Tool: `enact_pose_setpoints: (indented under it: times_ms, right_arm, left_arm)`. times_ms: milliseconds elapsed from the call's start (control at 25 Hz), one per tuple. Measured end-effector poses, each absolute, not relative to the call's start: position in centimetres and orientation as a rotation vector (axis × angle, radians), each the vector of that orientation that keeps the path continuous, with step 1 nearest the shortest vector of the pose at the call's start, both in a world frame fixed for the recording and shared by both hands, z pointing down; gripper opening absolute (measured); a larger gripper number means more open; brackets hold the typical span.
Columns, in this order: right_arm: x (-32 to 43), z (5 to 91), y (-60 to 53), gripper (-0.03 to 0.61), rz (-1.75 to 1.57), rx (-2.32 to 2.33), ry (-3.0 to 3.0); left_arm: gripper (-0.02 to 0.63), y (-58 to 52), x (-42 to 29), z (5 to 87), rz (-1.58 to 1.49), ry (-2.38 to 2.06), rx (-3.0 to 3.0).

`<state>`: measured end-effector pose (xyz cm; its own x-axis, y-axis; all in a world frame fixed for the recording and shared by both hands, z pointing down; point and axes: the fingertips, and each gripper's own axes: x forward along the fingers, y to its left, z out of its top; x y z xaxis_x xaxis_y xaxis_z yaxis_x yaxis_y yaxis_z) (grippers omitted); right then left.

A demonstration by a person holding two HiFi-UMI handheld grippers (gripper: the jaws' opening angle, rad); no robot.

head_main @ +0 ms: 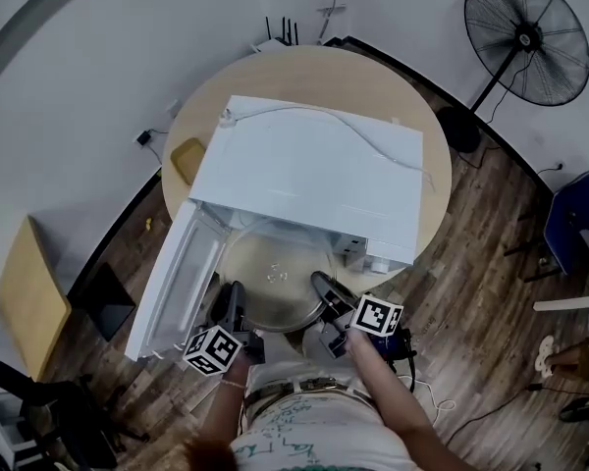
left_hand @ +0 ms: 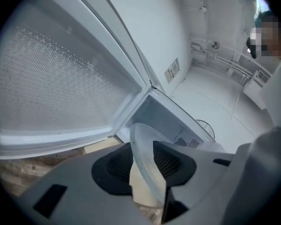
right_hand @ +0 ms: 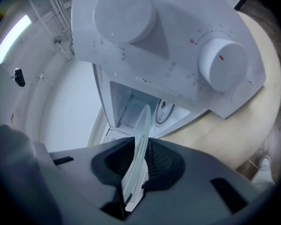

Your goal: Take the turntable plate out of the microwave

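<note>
Head view: at left the open door hangs wide. The left gripper pinches the turntable plate by its left rim and the right gripper by its right rim, at the microwave mouth, both pointing nearly level.

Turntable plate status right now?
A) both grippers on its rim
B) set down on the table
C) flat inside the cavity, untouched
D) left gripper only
A: the turntable plate has its rim pinched in the left gripper and in the right gripper, at the open microwave front.
</note>
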<state>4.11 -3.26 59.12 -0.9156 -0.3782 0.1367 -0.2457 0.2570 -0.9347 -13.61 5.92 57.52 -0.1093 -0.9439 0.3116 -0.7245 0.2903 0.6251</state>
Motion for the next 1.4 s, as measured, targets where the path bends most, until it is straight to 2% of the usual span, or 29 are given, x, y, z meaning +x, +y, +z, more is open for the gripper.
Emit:
enact_pose_setpoints:
  times_ms: [760, 1400]
  right_arm:
    - [5.2, 50.8, 3.7, 0.052, -1.660, -0.674, 2.289]
    - [5.7, 45.0, -0.6, 0.054, -1.549, -0.646, 2.342]
  left_arm:
    - [0.138, 10.6, -13.2, 49.7, -0.408, -1.776, 1.656]
    - [0.127, 6.5, -12.7, 44.6, -0.499, -1.738, 1.723]
